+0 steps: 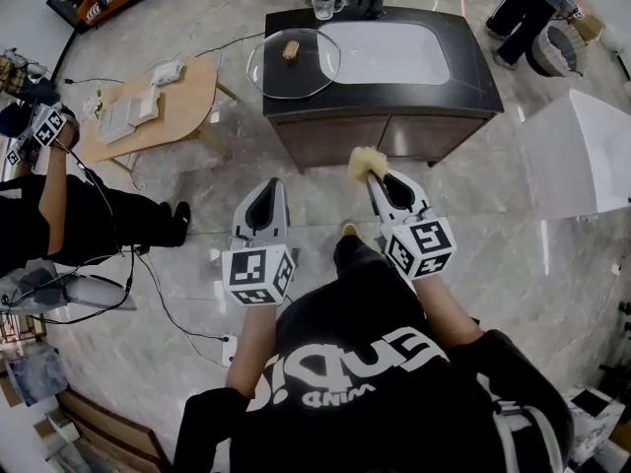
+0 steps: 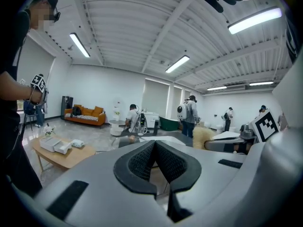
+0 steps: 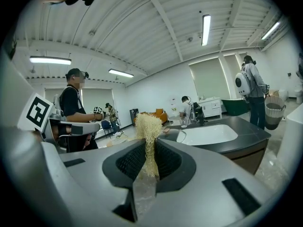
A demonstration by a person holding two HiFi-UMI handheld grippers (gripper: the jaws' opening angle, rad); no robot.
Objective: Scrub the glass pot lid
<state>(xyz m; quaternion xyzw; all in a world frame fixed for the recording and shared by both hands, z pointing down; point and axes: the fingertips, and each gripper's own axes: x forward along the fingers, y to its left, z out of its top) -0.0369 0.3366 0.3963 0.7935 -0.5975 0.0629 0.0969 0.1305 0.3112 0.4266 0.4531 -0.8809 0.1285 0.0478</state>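
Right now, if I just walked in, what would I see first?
The right gripper pinches a fluffy yellow scrubber in its fingers, held up in front of the person. Ahead, a big glass pot lid lies on the dark counter, left of the white sink. The left gripper is shut and empty.

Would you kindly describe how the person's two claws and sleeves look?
The left claw and right claw are light grey shells with black textured pads; each carries a white cube printed with black square markers. The person wears a black top with white lettering, sleeves ending above the forearms.
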